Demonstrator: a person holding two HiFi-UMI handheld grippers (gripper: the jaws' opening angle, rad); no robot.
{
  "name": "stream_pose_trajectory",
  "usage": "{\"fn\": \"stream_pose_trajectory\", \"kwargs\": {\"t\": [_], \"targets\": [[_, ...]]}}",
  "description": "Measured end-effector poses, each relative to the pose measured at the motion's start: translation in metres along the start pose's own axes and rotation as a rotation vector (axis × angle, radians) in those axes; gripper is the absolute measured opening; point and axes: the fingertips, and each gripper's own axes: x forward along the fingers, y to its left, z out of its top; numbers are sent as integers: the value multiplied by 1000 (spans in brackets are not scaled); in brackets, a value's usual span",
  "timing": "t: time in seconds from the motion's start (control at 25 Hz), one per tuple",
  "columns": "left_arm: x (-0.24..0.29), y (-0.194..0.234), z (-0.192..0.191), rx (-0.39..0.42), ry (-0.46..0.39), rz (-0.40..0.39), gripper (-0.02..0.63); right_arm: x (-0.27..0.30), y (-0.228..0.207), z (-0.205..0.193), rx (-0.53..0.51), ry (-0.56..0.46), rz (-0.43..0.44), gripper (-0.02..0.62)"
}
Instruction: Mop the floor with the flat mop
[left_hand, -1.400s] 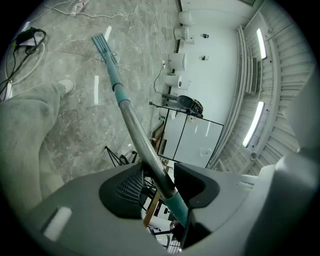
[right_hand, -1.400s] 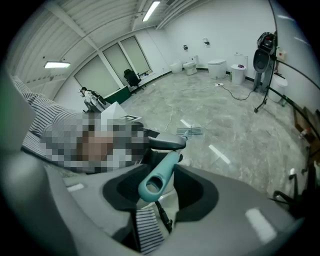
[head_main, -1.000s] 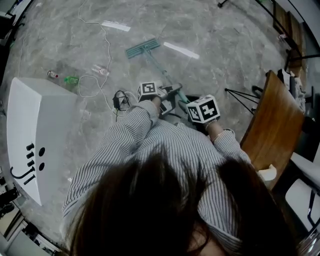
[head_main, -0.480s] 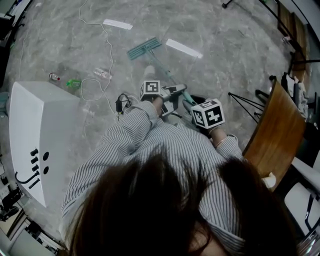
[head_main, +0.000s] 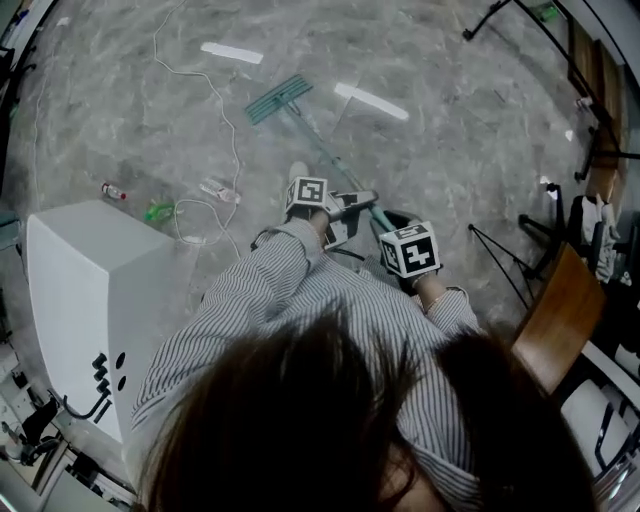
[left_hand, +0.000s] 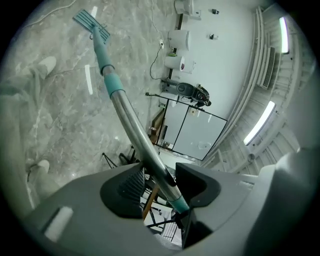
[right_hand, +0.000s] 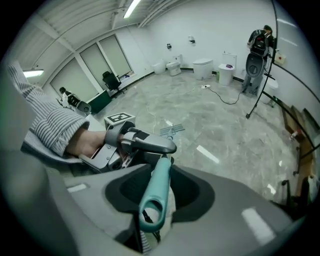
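I have the right gripper (right_hand: 160, 194) clamped on the flat mop (right_hand: 161, 172) at its teal handle end. Left gripper (left_hand: 162, 183) grips the shaft just ahead, 11 o'clock. Mop head (head_main: 278, 98) lies on the floor (head_main: 450, 130), farther at 11 o'clock.

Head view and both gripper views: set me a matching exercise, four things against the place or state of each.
Things:
A. mop head
B. left tongs
C. right tongs
D. white cabinet

Places or states:
1. shut on the teal grip
2. flat on the floor
3. at the head view's left edge
4. shut on the metal shaft

Pairs: A-2, B-4, C-1, D-3.
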Motion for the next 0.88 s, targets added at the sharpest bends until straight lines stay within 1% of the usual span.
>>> {"fn": "stream_pose_trajectory", "kwargs": {"t": [0.12,0.2,0.28,0.36,0.48,0.6,0.68,0.8,0.88], "targets": [[-30,-25,91,-3,-57,-38,198,40,4,88,50,-46,5,121],[-52,-42,151,0,-90,-51,198,66,10,147,40,-66,13,121],[-76,-64,217,3,-136,-67,198,91,17,211,-18,-82,17,121],[-103,-84,285,16,-202,-86,198,116,26,276,-101,-104,27,123],[-131,-121,366,-13,-289,-124,199,150,32,361,-188,-140,27,123],[-150,-147,430,7,-350,-156,204,170,35,430,-250,-180,0,121],[-159,-159,464,19,-377,-164,207,181,37,464,-283,-188,-15,114],[-171,-167,499,28,-395,-156,207,199,38,496,-279,-164,-10,114],[-180,-161,516,26,-402,-138,207,208,43,508,-278,-150,-11,114]]}}
